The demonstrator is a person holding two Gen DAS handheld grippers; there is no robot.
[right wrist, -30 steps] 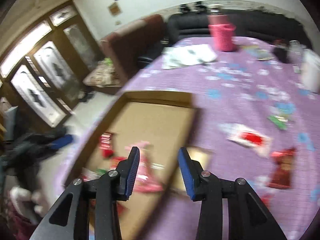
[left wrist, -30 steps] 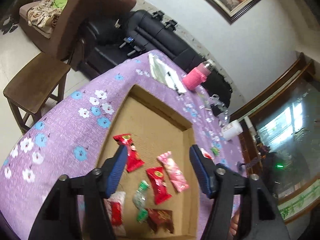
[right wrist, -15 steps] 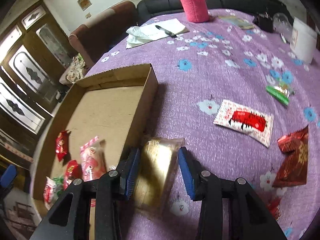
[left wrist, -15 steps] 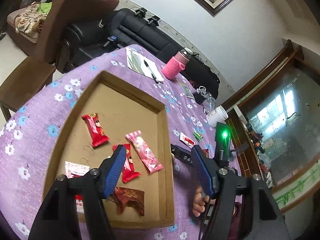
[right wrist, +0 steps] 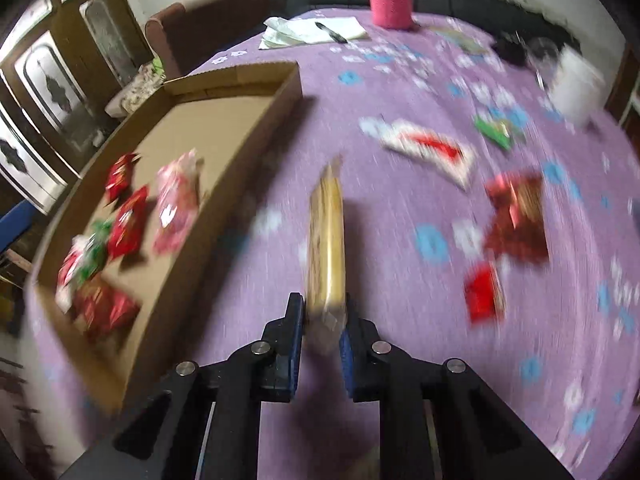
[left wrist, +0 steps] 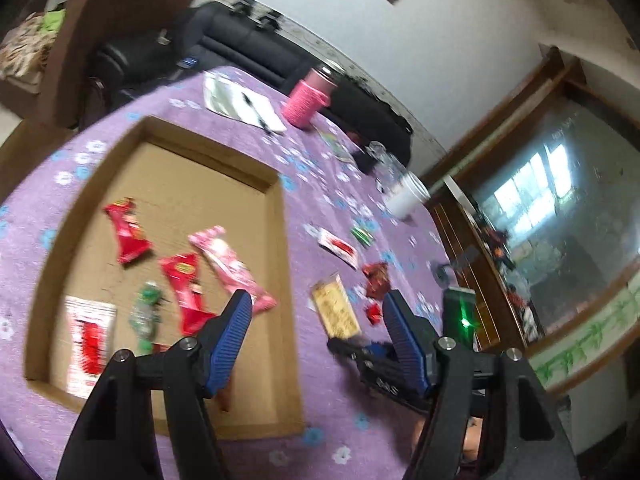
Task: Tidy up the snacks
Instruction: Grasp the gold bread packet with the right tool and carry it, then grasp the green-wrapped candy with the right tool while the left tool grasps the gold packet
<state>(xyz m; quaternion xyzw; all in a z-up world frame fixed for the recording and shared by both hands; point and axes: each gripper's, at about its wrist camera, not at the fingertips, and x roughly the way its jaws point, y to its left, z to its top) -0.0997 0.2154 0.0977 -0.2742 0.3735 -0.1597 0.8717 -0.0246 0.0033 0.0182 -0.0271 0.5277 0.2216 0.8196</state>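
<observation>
My right gripper (right wrist: 322,320) is shut on a gold snack packet (right wrist: 327,240) and holds it edge-up above the purple flowered tablecloth, right of the cardboard tray (right wrist: 256,128). In the left wrist view the gold packet (left wrist: 336,312) shows just right of the tray (left wrist: 286,280), with the right gripper's fingers at its near end. My left gripper (left wrist: 318,336) is open and empty above the tray's near right corner. The tray holds several red, pink, green and white packets (left wrist: 182,276). A white-and-red packet (right wrist: 430,148), a green one (right wrist: 496,130) and red ones (right wrist: 518,220) lie loose on the cloth.
A pink-sleeved bottle (right wrist: 390,0), a notepad with a pen (right wrist: 316,30), a white cup (right wrist: 576,86) and small dark items stand at the table's far side. A black sofa (left wrist: 256,46) and a brown armchair (left wrist: 120,20) lie beyond the table.
My right gripper has closed on the gold packet and lifted it on edge off the cloth. My left gripper has shifted right toward the tray's right wall, still open.
</observation>
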